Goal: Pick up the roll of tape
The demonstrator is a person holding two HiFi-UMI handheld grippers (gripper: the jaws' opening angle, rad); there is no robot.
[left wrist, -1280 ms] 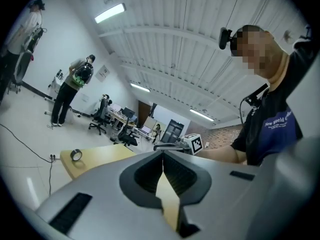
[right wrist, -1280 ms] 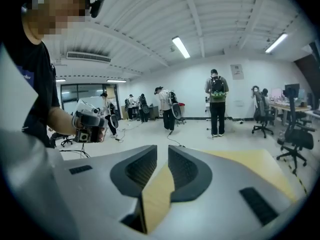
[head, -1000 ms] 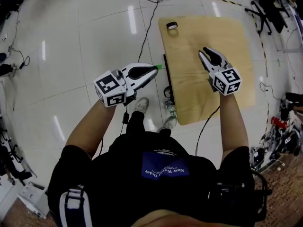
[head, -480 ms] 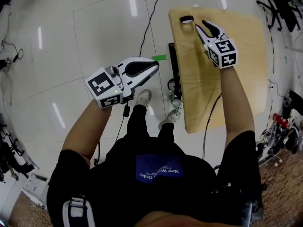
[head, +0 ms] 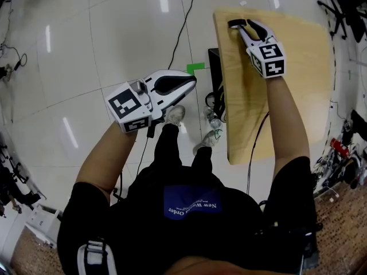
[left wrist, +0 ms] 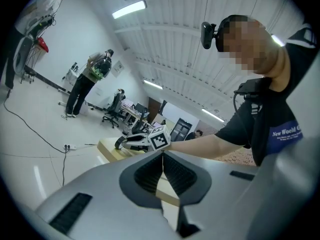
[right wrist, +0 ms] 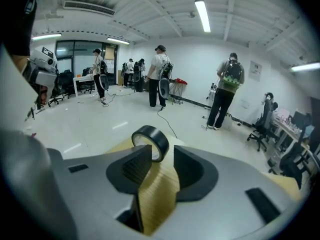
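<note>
The roll of tape [head: 235, 23] is black and lies flat at the far left corner of the wooden table [head: 287, 85]. My right gripper [head: 245, 25] reaches over the table to it, jaws opening. In the right gripper view the roll of tape [right wrist: 151, 140] sits at the fingertips of the right gripper [right wrist: 162, 156], partly between them, and the pads do not press it. My left gripper [head: 188, 83] hangs over the floor left of the table. Seen in its own view, the left gripper [left wrist: 162, 158] is shut on nothing.
A black cable [head: 184, 22] runs across the shiny floor toward the table's left edge. A green mark [head: 195, 69] and bottles [head: 213, 122] lie by that edge. Several people [right wrist: 160, 76] stand in the room beyond the table.
My right gripper has travelled forward over the table to the tape roll and its jaws have spread. The left gripper has sunk a little, still over the floor.
</note>
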